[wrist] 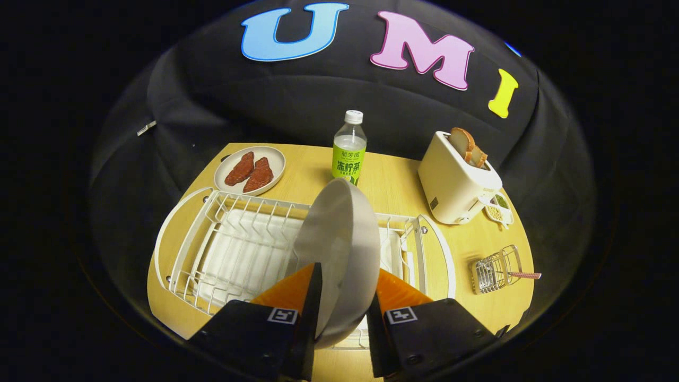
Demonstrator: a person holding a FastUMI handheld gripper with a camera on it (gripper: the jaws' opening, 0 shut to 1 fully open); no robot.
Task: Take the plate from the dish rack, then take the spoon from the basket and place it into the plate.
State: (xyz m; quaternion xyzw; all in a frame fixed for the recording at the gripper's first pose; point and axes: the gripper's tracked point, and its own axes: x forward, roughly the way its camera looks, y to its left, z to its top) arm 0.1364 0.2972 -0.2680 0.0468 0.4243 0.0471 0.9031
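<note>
Two plates (pixel 339 249) (pixel 276 159), one dish rack (pixel 233 249), one bottle (pixel 349 148), one toaster (pixel 456 185), one basket (pixel 496 269), one spoon (pixel 525 275).

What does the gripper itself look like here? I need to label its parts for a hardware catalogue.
The gripper has two wedge-shaped fingers tapering toward their tips. Each sits on a broad black block at its base, and each block carries a small square black-and-white fiducial marker near its inner edge, plus small screws. No cables are visible.

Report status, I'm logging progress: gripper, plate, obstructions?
Gripper shut on plate, held on edge over dish rack. Spoon in basket, beside toaster. Nothing blocking.
</note>
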